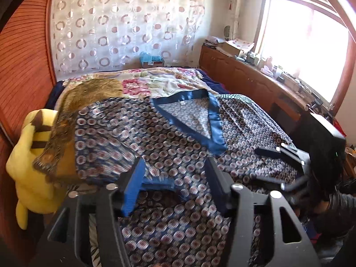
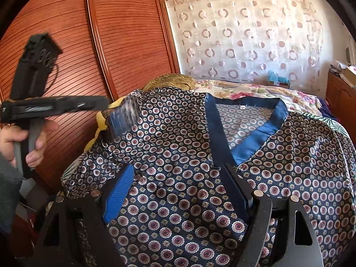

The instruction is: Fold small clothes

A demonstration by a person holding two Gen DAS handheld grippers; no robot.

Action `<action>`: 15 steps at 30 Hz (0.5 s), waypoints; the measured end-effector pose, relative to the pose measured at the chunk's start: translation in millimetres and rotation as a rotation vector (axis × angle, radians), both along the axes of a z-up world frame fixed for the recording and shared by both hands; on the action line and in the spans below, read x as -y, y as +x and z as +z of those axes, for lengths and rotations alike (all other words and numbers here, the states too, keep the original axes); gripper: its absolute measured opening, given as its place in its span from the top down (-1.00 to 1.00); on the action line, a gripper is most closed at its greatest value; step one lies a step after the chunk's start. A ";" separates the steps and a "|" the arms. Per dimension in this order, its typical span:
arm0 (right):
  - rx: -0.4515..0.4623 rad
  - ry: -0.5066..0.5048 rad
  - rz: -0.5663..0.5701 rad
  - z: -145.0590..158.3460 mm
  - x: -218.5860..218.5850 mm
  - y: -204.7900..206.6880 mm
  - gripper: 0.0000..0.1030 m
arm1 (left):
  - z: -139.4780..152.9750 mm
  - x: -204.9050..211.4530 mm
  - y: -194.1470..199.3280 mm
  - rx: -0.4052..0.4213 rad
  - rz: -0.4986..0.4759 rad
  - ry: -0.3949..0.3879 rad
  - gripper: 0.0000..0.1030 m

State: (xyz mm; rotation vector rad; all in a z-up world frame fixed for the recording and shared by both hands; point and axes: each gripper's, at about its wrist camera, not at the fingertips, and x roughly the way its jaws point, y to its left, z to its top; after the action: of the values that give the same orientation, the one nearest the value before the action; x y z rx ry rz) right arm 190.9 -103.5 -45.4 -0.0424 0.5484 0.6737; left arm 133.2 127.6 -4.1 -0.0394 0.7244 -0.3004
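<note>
A dark blue satin shirt (image 1: 169, 138) with a round flower print and a plain blue V-neck band (image 2: 224, 133) lies spread on the bed. Its left sleeve (image 1: 104, 133) is laid inward, and the blue cuff (image 1: 158, 182) lies just under and between my left gripper's jaws. My left gripper (image 1: 174, 166) hovers over it, jaws apart and pressing nothing. In the right wrist view, a hand holds that left gripper (image 2: 124, 115), blurred, above the shoulder. My right gripper (image 2: 179, 171) stands open low over the shirt's front below the neckline; it shows again as the right gripper (image 1: 271, 164).
A yellow plush toy (image 1: 29, 166) and a brown patterned cloth (image 1: 89, 93) sit at the bed's left edge beside the wooden wardrobe (image 2: 66, 44). A floral quilt (image 1: 155, 82) covers the far bed. A cluttered wooden cabinet (image 1: 244, 71) runs under the window.
</note>
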 end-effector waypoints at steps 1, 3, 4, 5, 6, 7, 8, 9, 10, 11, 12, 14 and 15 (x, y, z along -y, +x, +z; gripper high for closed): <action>0.000 0.000 0.001 0.8 -0.7 2.0 -0.58 | -1.5 -7.0 -7.3 0.006 0.018 0.019 -0.15; -0.008 -0.006 0.011 1.6 -6.2 5.3 -0.58 | -7.7 -15.6 -13.7 0.000 0.054 0.050 -0.36; -0.015 -0.009 0.019 3.0 -8.3 6.9 -0.58 | -14.2 -23.4 -15.9 -0.014 0.075 0.060 -0.39; -0.023 -0.015 0.030 2.8 -12.9 9.4 -0.58 | -24.7 -33.0 -17.6 -0.040 0.097 0.067 -0.41; -0.027 -0.021 0.043 4.6 -16.6 11.8 -0.58 | -37.3 -42.9 -18.2 -0.070 0.121 0.073 -0.42; -0.030 -0.029 0.061 5.1 -22.6 14.4 -0.58 | -49.4 -50.8 -19.1 -0.098 0.145 0.081 -0.42; -0.032 -0.034 0.074 7.7 -26.1 18.0 -0.58 | -59.9 -57.5 -19.9 -0.120 0.159 0.086 -0.42; -0.038 -0.040 0.093 8.1 -32.2 22.0 -0.58 | -70.4 -64.7 -20.7 -0.142 0.172 0.088 -0.42; -0.047 -0.038 0.117 8.5 -35.9 25.7 -0.58 | -81.5 -72.5 -20.5 -0.166 0.190 0.097 -0.42; -0.059 -0.027 0.150 9.9 -42.7 30.3 -0.56 | -92.4 -80.4 -20.6 -0.189 0.214 0.105 -0.42; -0.072 -0.010 0.195 11.4 -50.7 35.4 -0.29 | -99.3 -84.0 -20.0 -0.203 0.230 0.101 -0.42; -0.072 -0.014 0.235 13.6 -67.5 45.5 0.00 | -104.8 -94.8 -24.9 -0.203 0.258 0.067 -0.42; -0.066 -0.019 0.255 15.3 -78.8 50.3 0.06 | -104.0 -98.3 -28.3 -0.194 0.263 0.048 -0.42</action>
State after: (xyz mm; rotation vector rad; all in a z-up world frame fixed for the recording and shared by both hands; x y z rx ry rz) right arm 241.1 -24.7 -30.1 -0.1100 0.6185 0.9209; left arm 104.9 225.9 -108.1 -0.1181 0.9084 -0.0273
